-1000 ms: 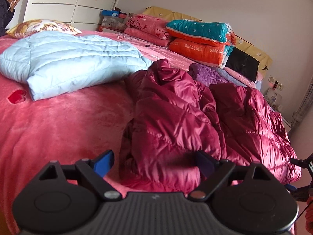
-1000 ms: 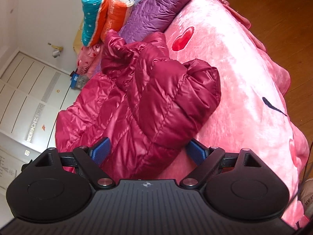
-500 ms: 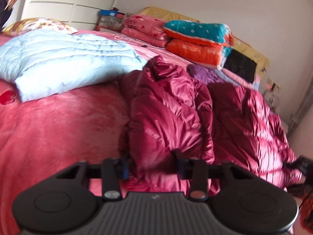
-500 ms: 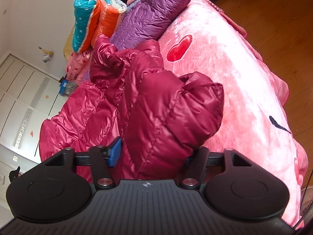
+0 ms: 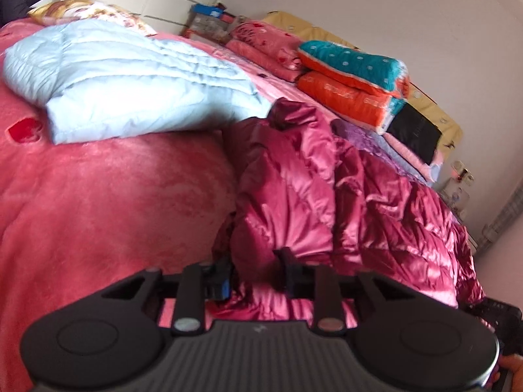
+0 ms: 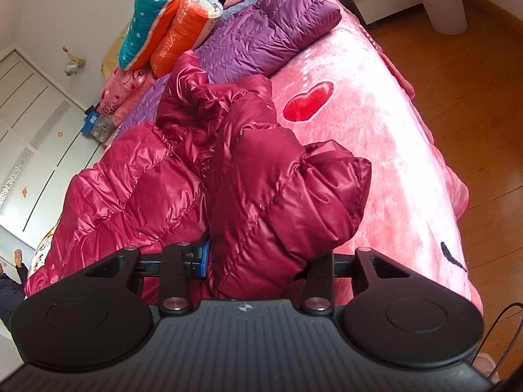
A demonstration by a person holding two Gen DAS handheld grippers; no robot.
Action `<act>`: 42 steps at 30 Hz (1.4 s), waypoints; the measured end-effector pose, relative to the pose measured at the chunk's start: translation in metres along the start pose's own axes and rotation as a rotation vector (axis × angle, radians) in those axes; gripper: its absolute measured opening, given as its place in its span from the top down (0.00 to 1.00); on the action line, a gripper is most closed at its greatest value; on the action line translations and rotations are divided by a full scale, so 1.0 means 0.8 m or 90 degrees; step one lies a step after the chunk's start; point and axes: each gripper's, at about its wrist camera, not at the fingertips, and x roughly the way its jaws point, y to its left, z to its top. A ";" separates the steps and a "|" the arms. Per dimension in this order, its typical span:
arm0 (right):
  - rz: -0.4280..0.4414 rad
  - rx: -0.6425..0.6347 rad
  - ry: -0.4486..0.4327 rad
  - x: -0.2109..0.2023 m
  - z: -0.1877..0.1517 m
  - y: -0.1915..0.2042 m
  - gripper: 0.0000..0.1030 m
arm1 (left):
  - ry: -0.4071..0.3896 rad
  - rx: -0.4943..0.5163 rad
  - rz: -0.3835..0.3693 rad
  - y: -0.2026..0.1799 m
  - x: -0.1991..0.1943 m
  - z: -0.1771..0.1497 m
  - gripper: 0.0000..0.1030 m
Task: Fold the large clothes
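A shiny dark red puffer jacket (image 5: 327, 196) lies crumpled on the pink bed. My left gripper (image 5: 255, 274) is shut on the jacket's near edge, with the padded fabric bunched between the jaws. In the right wrist view the same jacket (image 6: 183, 176) spreads to the left, and my right gripper (image 6: 258, 261) is shut on a thick folded part of it (image 6: 281, 196), likely a sleeve. The right finger's pad is hidden behind the fabric.
A folded light blue puffer jacket (image 5: 124, 75) lies at the far left of the bed. A folded purple jacket (image 6: 268, 32) and stacked quilts (image 6: 170, 19) lie near the headboard. The pink blanket (image 6: 376, 137) ends at a wooden floor (image 6: 483, 104) with a bin (image 6: 441, 0).
Both grippers moved in onto the red jacket and went from wide open to shut on its fabric. The views tilted as the jacket edge was taken up.
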 end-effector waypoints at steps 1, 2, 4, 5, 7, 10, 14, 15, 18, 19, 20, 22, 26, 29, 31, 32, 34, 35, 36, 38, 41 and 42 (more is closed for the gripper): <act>0.003 -0.001 0.003 0.000 0.000 -0.001 0.50 | 0.007 -0.009 -0.002 0.003 0.002 0.001 0.58; 0.007 -0.001 0.004 -0.001 0.000 -0.001 0.42 | 0.011 -0.013 -0.002 0.004 0.003 0.001 0.55; 0.019 0.013 0.014 0.004 0.002 -0.002 0.30 | 0.014 -0.007 0.000 0.002 0.006 -0.001 0.51; 0.028 0.024 0.016 0.006 0.001 -0.004 0.26 | 0.015 -0.004 0.000 0.001 0.007 -0.002 0.51; 0.029 0.025 0.010 0.006 -0.001 -0.004 0.24 | 0.019 -0.001 -0.002 -0.002 0.009 -0.004 0.52; 0.024 0.013 0.002 0.004 -0.005 -0.001 0.40 | 0.021 -0.001 -0.010 -0.001 0.006 -0.004 0.73; 0.023 0.011 -0.008 -0.011 -0.010 0.000 0.65 | 0.016 0.010 -0.007 -0.007 -0.009 -0.005 0.85; 0.020 0.005 -0.009 -0.016 -0.011 0.001 0.68 | 0.020 0.010 -0.005 -0.008 -0.013 -0.006 0.86; 0.010 -0.013 -0.010 -0.034 -0.019 0.003 0.73 | 0.034 0.011 0.000 -0.011 -0.032 -0.009 0.87; 0.007 -0.015 -0.010 -0.041 -0.021 0.003 0.73 | 0.041 0.009 0.001 -0.011 -0.038 -0.011 0.87; 0.004 -0.015 -0.008 -0.047 -0.024 0.002 0.73 | 0.047 0.006 0.003 -0.011 -0.045 -0.013 0.87; 0.004 -0.001 -0.001 -0.061 -0.031 -0.003 0.74 | 0.057 0.008 0.009 -0.013 -0.059 -0.017 0.87; 0.012 0.041 0.019 -0.092 -0.042 -0.018 0.74 | 0.075 0.017 0.017 -0.014 -0.096 -0.033 0.87; 0.017 0.057 0.033 -0.119 -0.053 -0.026 0.74 | 0.089 0.021 0.023 -0.014 -0.122 -0.045 0.87; 0.013 0.057 0.042 -0.136 -0.063 -0.029 0.74 | 0.098 0.024 0.031 -0.015 -0.135 -0.051 0.87; 0.009 0.053 0.047 -0.143 -0.068 -0.031 0.74 | 0.100 0.024 0.033 -0.015 -0.142 -0.054 0.87; 0.004 0.046 0.057 -0.151 -0.074 -0.036 0.74 | 0.107 0.029 0.036 -0.017 -0.150 -0.061 0.86; 0.003 0.046 0.061 -0.154 -0.076 -0.039 0.73 | 0.113 0.033 0.041 -0.017 -0.152 -0.064 0.83; 0.003 0.048 0.066 -0.153 -0.076 -0.042 0.72 | 0.118 0.037 0.048 -0.016 -0.152 -0.067 0.82; -0.002 0.048 0.075 -0.145 -0.076 -0.045 0.63 | 0.119 0.036 0.059 -0.015 -0.149 -0.068 0.76; -0.007 0.042 0.087 -0.140 -0.074 -0.050 0.45 | 0.113 0.032 0.070 -0.018 -0.151 -0.062 0.70; -0.010 0.041 0.091 -0.141 -0.072 -0.051 0.34 | 0.109 0.043 0.078 -0.022 -0.154 -0.060 0.69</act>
